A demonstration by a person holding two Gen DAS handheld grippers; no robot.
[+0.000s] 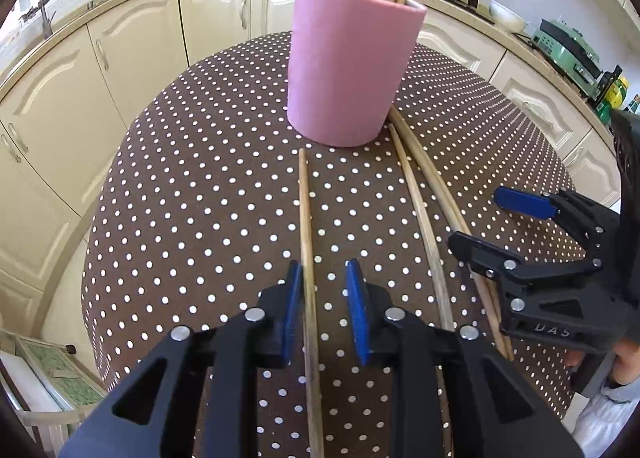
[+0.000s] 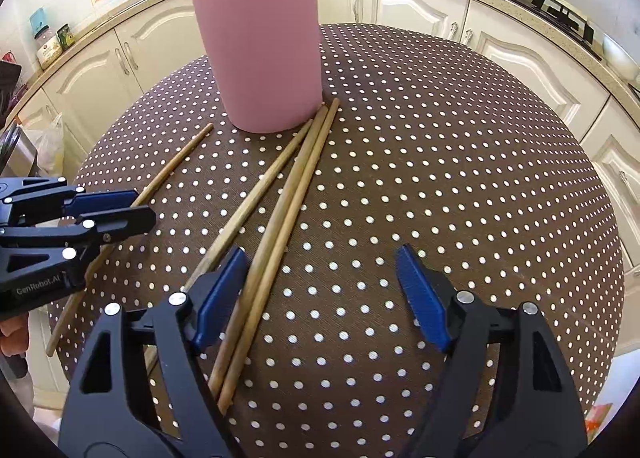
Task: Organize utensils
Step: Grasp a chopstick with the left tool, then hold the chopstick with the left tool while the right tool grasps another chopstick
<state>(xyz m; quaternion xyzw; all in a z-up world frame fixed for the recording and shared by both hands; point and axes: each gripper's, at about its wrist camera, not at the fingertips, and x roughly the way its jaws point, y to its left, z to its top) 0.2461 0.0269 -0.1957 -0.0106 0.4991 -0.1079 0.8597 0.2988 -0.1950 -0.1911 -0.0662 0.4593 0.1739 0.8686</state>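
Round desk [image 1: 192, 186] [image 2: 460, 162] under a brown cloth dotted white, cream kitchen cabinets [image 1: 132, 50] curving behind its far edge.

Tall pink cylindrical utensil holder [image 1: 348, 66] [image 2: 260, 54] upright near the far edge of the desk, crowded with a dark ladle, a pale green handle and several wooden sticks poking above the rim.

Left hand-held gripper [image 1: 324, 290] [image 2: 120, 206], black with blue pads, low over the near side of the desk; jaws released and only narrowly apart, straddling a single long wooden chopstick [image 1: 307, 258] [image 2: 168, 170] without clamping it. That chopstick flat on the cloth, running from the near edge towards the holder, far tip just short of the pink base.

Right hand-held gripper [image 2: 324, 290] [image 1: 480, 218], same black frame and blue pads, jaws spread wide and holding nothing, above the near ends of the other sticks.

Pair of wooden chopsticks [image 2: 288, 210] [image 1: 444, 194] side by side and touching, far ends beside the holder's base. One more wooden chopstick [image 2: 256, 194] [image 1: 416, 198] just to their left, angled so that its far tip meets the pair near the holder, its near end passing under the right gripper's left pad.
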